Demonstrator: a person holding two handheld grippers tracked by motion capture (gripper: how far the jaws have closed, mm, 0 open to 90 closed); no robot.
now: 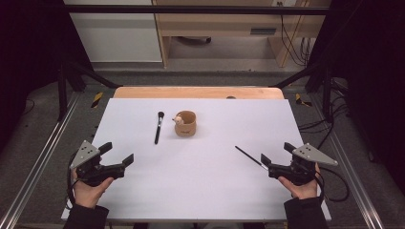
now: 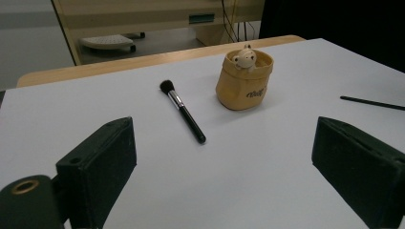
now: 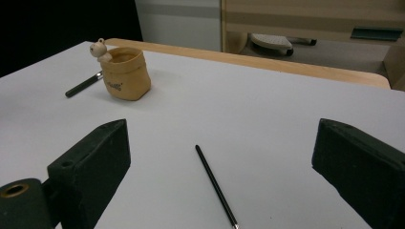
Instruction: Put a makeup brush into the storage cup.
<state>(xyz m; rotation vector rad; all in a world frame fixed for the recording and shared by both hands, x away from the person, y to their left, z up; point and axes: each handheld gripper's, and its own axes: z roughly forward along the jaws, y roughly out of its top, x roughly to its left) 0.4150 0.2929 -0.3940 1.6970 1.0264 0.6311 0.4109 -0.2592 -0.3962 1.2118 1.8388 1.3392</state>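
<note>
The right tool (image 1: 273,157), jaws spread and empty, sat just short of the thin black stick (image 1: 250,156), which lay on the white tabletop (image 1: 200,181) slanting away toward the tan pouch (image 1: 186,123), far from the equally released left tool (image 1: 116,155).

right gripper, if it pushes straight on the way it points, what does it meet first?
Probably the thin black stick: it lies on the table between the open jaws of the right gripper, just ahead. Whether the gripper would ride over it is unclear.
</note>
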